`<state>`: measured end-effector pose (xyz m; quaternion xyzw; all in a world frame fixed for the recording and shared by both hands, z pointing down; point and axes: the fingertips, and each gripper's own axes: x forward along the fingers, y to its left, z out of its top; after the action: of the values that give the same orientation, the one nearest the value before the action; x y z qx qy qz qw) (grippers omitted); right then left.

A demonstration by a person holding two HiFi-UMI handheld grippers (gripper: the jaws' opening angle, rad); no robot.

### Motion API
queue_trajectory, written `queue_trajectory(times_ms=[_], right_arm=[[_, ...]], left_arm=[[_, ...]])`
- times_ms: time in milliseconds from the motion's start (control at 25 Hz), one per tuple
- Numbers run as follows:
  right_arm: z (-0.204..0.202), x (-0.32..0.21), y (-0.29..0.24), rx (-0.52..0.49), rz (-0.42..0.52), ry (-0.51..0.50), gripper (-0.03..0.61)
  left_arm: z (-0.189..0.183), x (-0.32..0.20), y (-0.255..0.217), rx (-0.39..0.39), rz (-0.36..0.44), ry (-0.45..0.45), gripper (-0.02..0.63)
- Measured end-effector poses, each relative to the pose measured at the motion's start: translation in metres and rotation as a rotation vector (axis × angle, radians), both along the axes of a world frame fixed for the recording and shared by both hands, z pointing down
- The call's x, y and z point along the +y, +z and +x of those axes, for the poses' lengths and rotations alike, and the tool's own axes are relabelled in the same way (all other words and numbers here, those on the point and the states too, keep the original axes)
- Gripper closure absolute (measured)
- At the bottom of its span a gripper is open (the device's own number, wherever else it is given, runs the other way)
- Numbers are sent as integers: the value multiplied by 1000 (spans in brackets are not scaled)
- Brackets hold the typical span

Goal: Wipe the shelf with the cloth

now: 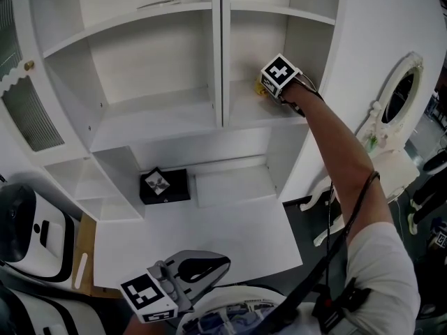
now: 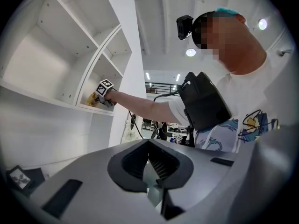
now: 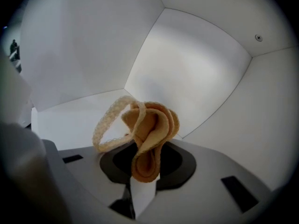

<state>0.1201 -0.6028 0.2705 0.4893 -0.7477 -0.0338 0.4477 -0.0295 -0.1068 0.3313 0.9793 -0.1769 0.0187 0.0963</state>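
Note:
My right gripper (image 1: 269,84) reaches into the right-hand compartment of the white shelf unit (image 1: 251,112), low over its board. It is shut on a bunched yellow-tan cloth (image 3: 148,132) with a pale braided loop; the cloth (image 1: 260,88) shows as a small yellow patch beside the marker cube. In the left gripper view the right gripper (image 2: 103,97) and the cloth (image 2: 93,98) sit far off in that compartment. My left gripper (image 1: 187,276) hangs low near my body, jaws shut with nothing between them (image 2: 148,158).
A vertical divider (image 1: 216,54) splits the shelf unit into left and right bays. A black box (image 1: 165,185) rests on the white lower surface (image 1: 230,236). A white oval mirror frame (image 1: 398,93) stands at the right, a white appliance (image 1: 31,229) at the left.

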Motion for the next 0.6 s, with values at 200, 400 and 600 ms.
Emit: queue_trajectory(times_ms=[200,400,600], right_arm=[[6,3,-4,137,47,8,486],[0,9,-13,166,77,-16,486],[-62,40,-24,-196,-43,-170,486]], left_arm=[[2,2,0,1,2,7,600],[-3,5,0,1,3,-2,600],[-7,8,-1,7,6,-15,600]])
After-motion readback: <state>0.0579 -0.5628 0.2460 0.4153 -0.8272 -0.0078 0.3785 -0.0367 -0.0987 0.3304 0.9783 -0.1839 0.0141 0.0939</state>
